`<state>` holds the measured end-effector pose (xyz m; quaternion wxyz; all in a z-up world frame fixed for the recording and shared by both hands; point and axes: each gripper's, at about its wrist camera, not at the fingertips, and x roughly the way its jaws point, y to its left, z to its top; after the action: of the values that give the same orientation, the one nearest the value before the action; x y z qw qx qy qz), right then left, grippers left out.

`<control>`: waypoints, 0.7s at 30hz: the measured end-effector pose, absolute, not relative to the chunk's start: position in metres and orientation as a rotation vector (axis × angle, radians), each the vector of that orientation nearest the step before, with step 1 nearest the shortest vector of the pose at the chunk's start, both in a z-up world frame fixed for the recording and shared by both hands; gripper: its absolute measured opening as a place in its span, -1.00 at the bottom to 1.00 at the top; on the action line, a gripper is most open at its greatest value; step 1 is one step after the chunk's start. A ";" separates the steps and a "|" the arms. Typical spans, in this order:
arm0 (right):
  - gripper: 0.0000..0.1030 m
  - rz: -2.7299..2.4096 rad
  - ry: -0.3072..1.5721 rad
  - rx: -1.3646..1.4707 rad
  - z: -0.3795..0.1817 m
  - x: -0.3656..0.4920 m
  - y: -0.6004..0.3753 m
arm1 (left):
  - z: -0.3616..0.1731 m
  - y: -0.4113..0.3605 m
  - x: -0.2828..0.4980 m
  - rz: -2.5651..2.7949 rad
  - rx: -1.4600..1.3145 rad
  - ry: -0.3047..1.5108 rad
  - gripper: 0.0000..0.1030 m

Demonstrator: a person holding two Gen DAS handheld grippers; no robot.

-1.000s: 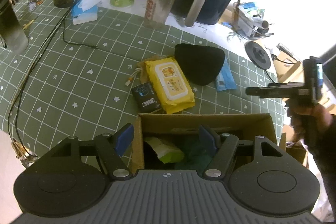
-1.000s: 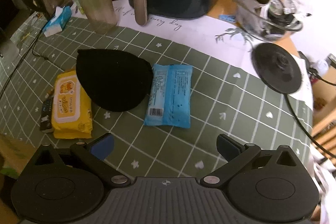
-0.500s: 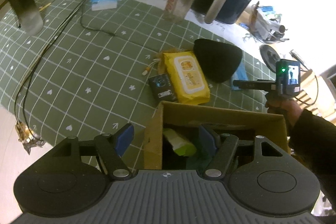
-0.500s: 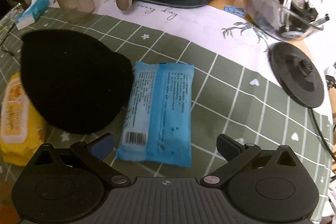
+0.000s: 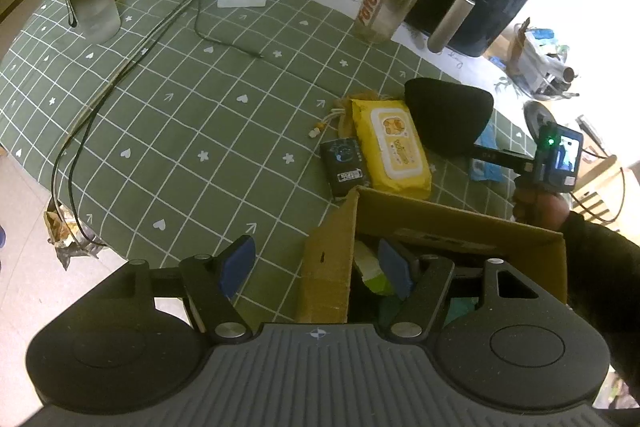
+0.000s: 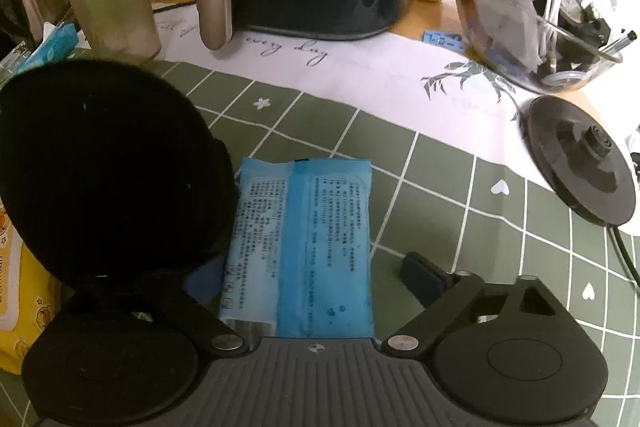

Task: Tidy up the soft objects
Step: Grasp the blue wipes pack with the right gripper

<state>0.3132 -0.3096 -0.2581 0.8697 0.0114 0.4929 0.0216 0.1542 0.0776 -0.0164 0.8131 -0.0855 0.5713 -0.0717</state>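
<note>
Your right gripper (image 6: pixel 312 275) has closed in — fingers wide, straddling the blue packet (image 6: pixel 304 239) — ready to pinch; your left gripper (image 5: pixel 316 263), wide and empty, waits over the box (image 5: pixel 440 223).

Left wrist high, wide; right low, close; shared black pouch (image 5: pixel 448 115).

Tissue pack (image 6: pixel 304 243) right of cap (image 6: pixel 108 167), wipes (image 5: pixel 392 147) left of it.

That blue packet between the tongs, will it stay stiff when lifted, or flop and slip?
The blue packet lies flat with a soft seam down its middle, so it will probably sag at the ends. Its glossy wrapper looks slippery. It seems thin, so likely light. The right tongs are open around it.
</note>
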 end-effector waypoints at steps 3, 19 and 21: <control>0.37 0.054 1.026 0.021 -0.253 0.312 -0.311 | -0.017 0.076 0.155 -0.159 -0.179 1.219 0.32; 0.18 0.061 1.071 0.071 -0.226 0.289 -0.327 | -0.011 0.063 0.168 -0.230 -0.140 1.184 0.31; 0.18 0.067 1.061 0.078 -0.217 0.284 -0.328 | -0.011 0.063 0.170 -0.236 -0.139 1.178 0.31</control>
<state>0.2844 -0.3280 -0.2172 0.8614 0.0372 0.5055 0.0318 0.1700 0.0632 -0.0107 0.8226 -0.0654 0.5538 -0.1111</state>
